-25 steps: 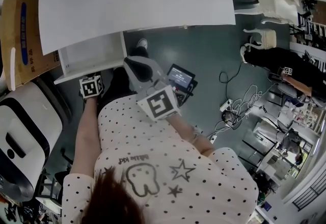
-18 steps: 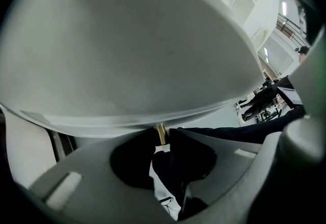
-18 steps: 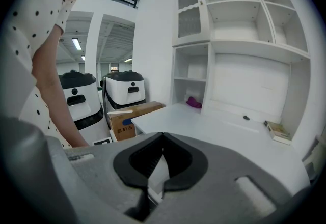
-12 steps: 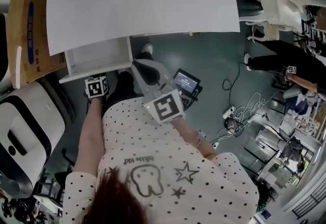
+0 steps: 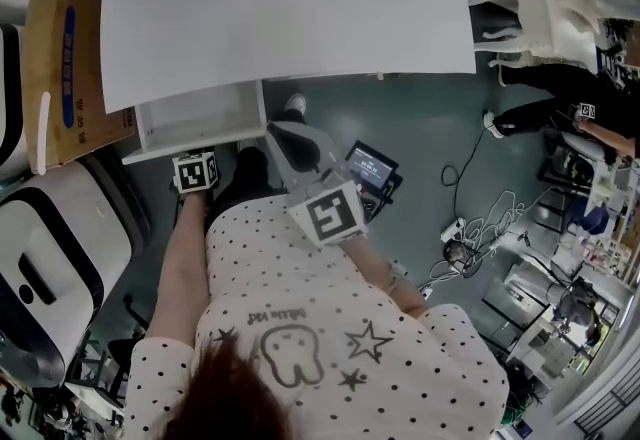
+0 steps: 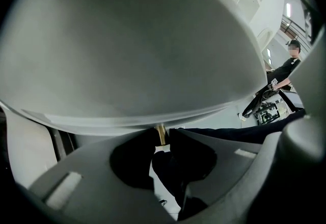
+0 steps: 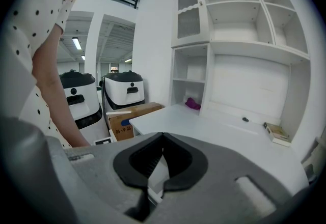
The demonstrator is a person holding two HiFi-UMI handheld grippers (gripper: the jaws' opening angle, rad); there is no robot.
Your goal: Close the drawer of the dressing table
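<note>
Left tongs [image 6: 162, 141] are being clenched on the brass knob [image 6: 160, 133], right tongs [image 7: 162, 139] on nothing; the drawer [image 5: 200, 116] at ten o'clock is not yet being closed.

The left hand-held gripper [image 6: 162, 141], closed on the brass knob [image 6: 160, 133], has carried the drawer [image 5: 200, 118] a little way in under the desk [image 5: 290, 18]. Ahead of the gripper a narrower strip of the drawer's white inside shows, and the desk's edge lies nearer. Far off to its right, the person in dark clothes [image 5: 560, 103] has shifted position.
</note>
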